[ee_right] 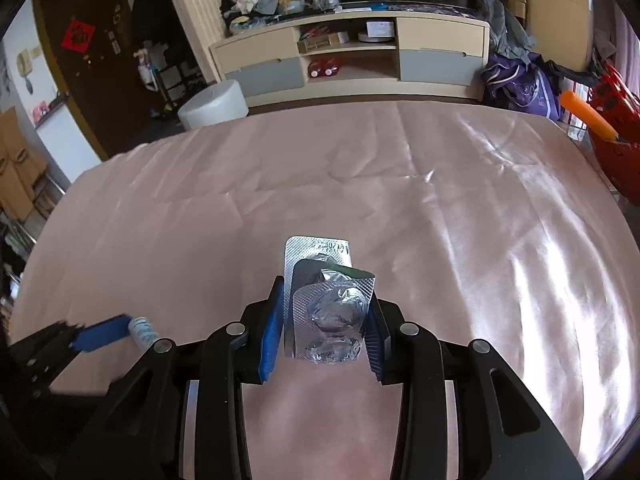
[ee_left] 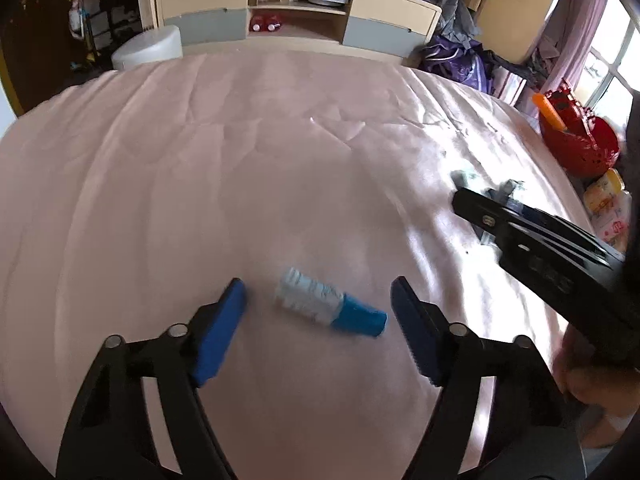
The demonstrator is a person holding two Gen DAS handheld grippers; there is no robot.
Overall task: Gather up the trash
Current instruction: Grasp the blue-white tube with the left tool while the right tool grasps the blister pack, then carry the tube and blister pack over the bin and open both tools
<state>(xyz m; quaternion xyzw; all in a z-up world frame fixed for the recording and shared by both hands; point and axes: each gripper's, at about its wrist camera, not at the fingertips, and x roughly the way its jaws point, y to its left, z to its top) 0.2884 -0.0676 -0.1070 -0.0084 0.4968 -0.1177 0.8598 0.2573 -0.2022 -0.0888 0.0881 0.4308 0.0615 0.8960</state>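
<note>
Satiny pink cloth sheet catches window glare, finely creased. Crinkled silver foil blister packs, embossed & shiny, sit between ribbed matt blue pads of the right gripper; its arms are matt black plastic w/ bright metal pins. Small bottle: pale translucent plastic body w/ paper label, smooth blue plastic cap, betw. left gripper pads. Glossy red plastic basket at the sheet's edge. Cabinet behind: pale wood-look fronts w/ matt grey panels.

The left gripper hangs over the pink bed, jaws apart either side of a small blue-capped bottle.
</note>
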